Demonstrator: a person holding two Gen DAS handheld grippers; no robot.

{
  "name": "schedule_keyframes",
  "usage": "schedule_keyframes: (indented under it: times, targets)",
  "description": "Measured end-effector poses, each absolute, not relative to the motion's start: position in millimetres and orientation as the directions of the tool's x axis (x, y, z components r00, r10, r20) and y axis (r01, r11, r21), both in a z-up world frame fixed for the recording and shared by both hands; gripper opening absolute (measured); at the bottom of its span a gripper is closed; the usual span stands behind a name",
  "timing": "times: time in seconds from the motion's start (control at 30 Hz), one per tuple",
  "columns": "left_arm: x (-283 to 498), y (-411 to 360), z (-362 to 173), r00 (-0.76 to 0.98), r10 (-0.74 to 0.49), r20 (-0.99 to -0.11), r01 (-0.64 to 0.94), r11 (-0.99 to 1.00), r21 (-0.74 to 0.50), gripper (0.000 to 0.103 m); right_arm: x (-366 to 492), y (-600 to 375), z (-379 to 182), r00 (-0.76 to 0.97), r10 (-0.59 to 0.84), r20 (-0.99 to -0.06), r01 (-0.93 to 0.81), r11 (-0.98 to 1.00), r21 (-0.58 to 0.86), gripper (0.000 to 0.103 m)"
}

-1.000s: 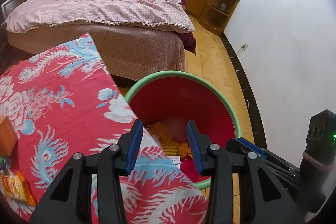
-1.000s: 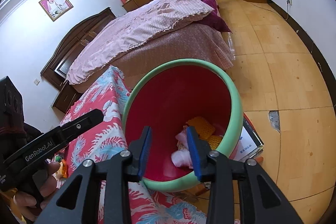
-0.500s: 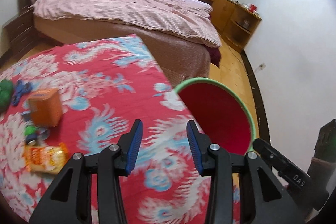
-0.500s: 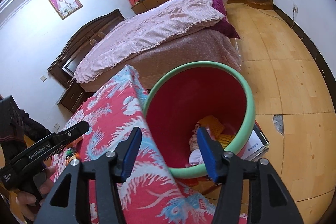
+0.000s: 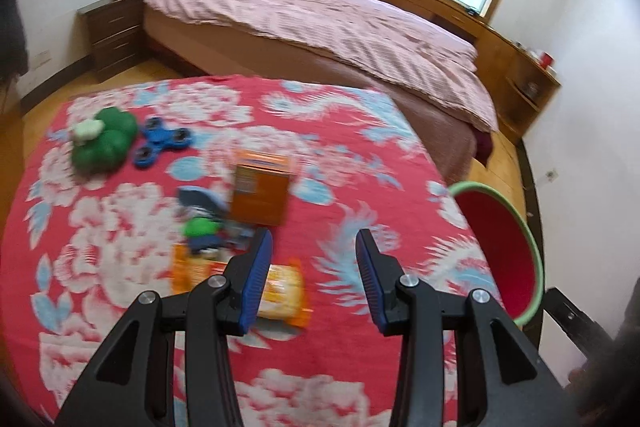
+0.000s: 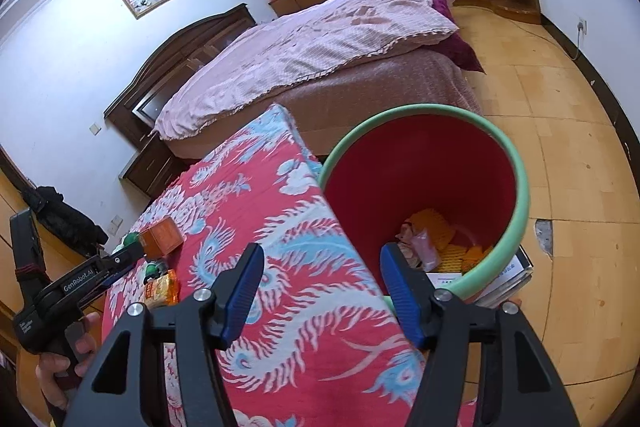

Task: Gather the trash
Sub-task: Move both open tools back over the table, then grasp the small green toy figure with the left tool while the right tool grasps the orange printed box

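1. Over the red floral tablecloth (image 5: 120, 227) I have my left gripper (image 5: 314, 277) hanging with its blue pads apart and nothing between them.
2. Just beyond its left pad lies an orange crinkled snack wrapper (image 5: 280, 291), partly hidden by that finger.
3. Farther out I see an orange cardboard box (image 5: 260, 191) standing upright, with a small green and blue blurred clutter (image 5: 202, 231) at its near left.
4. At the far left of the cloth sit a green plush toy (image 5: 102, 141) and a blue fidget spinner (image 5: 160, 143), side by side.
5. My right gripper (image 6: 322, 287) straddles the table's right edge; its jaws have just been opening and stand apart, empty.
6. Beside that edge stands the red bin with a green rim (image 6: 520, 187), holding orange and pink scraps (image 6: 436, 239) at its bottom.
7. A hand (image 6: 60, 367) grips the left tool's handle at the near left.
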State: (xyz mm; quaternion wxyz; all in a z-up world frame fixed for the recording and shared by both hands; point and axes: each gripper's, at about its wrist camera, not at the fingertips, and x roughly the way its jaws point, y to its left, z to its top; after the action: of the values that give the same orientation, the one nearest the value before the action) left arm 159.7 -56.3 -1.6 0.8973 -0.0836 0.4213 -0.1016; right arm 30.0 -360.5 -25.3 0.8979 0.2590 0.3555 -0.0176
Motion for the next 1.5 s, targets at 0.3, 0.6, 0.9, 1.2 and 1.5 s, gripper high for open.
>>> schedule_keyframes:
  times: [0.3, 0.6, 0.9, 1.2, 1.5]
  targets:
    - [184.9, -12.6, -23.4, 0.610, -0.142, -0.779, -0.025, 0.980, -0.198, 0.043, 45.7, -341.3, -27.2, 0.726, 0.164, -0.668, 0.200, 0.879, 0.432, 0.065]
    - [201.2, -2.4, -52.2, 0.568, -0.139, -0.811, -0.040, 0.980, -0.196, 0.043, 63.0, -331.6, -36.7, 0.703, 0.175, -0.690, 0.194, 0.886, 0.422, 0.065]
    - [204.9, -4.4, -63.3, 0.561, -0.163, -0.812, -0.032, 0.975, -0.219, 0.036, 71.7, -329.0, -47.2, 0.679, 0.189, -0.710, 0.195, 0.885, 0.422, 0.065]
    - [198.2, 2.1, -61.5, 0.582, -0.194, -0.790, -0.026, 0.966, -0.257, 0.024, 75.6, -322.2, -48.4, 0.672, 0.202, -0.712, 0.174, 0.892, 0.417, 0.065]
    - [181.1, 18.8, -35.0, 0.636, -0.191, -0.747, -0.021, 0.964, -0.264, 0.020, 87.8, -298.6, -39.9, 0.669, 0.234, -0.705, 0.105, 0.910, 0.401, 0.065]
